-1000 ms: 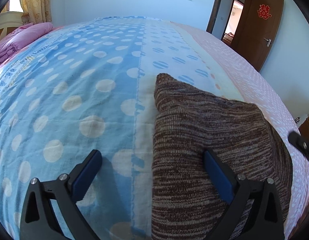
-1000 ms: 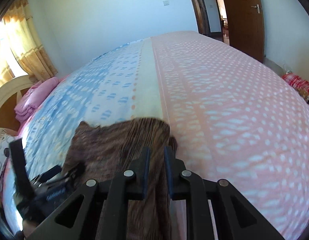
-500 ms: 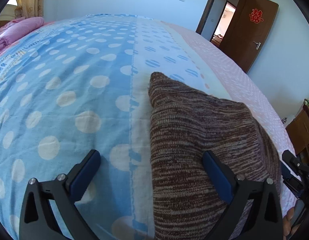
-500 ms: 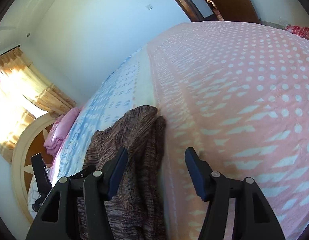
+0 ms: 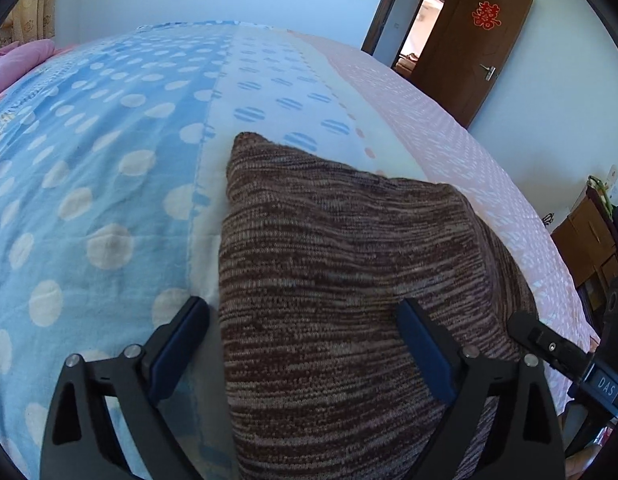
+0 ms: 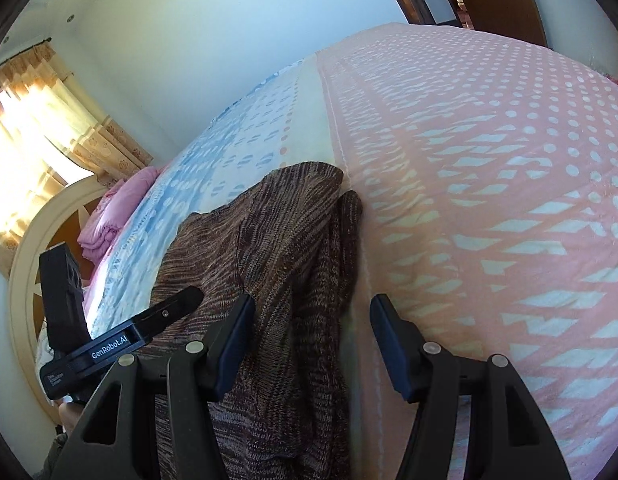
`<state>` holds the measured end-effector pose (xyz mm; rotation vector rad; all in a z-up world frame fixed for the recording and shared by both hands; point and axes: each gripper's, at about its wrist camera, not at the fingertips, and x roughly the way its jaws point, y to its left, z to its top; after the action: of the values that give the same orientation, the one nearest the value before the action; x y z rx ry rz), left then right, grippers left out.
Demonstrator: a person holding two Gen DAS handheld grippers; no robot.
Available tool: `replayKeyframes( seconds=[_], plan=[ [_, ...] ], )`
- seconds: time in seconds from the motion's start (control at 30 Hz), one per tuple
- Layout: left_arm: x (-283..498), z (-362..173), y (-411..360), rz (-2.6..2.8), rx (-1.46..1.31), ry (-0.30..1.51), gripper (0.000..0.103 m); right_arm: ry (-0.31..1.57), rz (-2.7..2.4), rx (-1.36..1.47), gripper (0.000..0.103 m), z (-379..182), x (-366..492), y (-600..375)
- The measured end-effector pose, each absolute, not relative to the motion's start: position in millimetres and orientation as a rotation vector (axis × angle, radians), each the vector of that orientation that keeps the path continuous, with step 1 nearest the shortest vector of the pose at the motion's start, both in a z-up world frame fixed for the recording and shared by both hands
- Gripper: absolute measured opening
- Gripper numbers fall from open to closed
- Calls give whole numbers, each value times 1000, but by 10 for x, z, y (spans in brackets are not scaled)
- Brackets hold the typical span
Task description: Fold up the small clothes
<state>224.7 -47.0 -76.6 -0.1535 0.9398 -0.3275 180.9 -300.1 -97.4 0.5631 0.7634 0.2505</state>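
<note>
The brown-and-beige marled knit garment [image 5: 349, 288] lies folded on the wide bed [image 5: 109, 152], over the pale cream strip of the patterned bedspread where the blue polka-dot part meets the pink part; its far left corner rises to a point and its left edge runs straight down toward the camera, while its right side drops off in loose folds next to the pink cloth [image 6: 489, 200]. The left gripper [image 5: 303, 348] is spread wide with nothing pinched: its left finger rests over the blue-dotted sheet just beside the garment's left edge, and its right finger lies above the knit surface. The right gripper [image 6: 311, 340] is likewise spread apart and holds nothing; its left finger sits over the knit, its right finger over the pink bedspread, and a bunched fold of the garment lies between them. To the left of the garment the blue sheet stretches bare to a folded pink quilt [image 6: 113, 216] by the curved cream headboard [image 6: 33, 248]; to the right the pink spread runs bare to the bed's edge. Beyond the far end stand a pale blue wall and an open brown wooden door [image 5: 473, 52] with a red paper emblem, and a wooden cabinet [image 5: 585, 240] stands off the bed's right side
</note>
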Motion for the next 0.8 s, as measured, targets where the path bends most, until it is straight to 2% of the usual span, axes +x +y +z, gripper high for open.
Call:
replayKeyframes(
  seconds=[0.27, 0.37, 0.4, 0.43, 0.5, 0.6, 0.8],
  plan=[
    [2224, -768, -508, -307, -117, 930, 96, 867, 278, 439, 62, -907, 2094, -2819],
    [2220, -764, -512, -303, -112, 931, 96, 840, 249, 383, 60, -918, 2105, -2724],
    [2220, -762, -515, -302, -110, 931, 96, 825, 245, 371, 57, -917, 2079, -2707],
    [2219, -761, -518, -300, -106, 930, 96, 809, 253, 370, 48, -920, 2054, -2696],
    [2208, -753, -534, -298, -97, 924, 91, 801, 280, 384, 36, -915, 2044, -2683],
    [2189, -734, -573, -315, -75, 907, 79, 781, 259, 333, 32, -882, 2017, -2610],
    [2171, -717, -598, -312, -59, 888, 68, 736, 189, 206, 26, -797, 1948, -2433]
  ],
)
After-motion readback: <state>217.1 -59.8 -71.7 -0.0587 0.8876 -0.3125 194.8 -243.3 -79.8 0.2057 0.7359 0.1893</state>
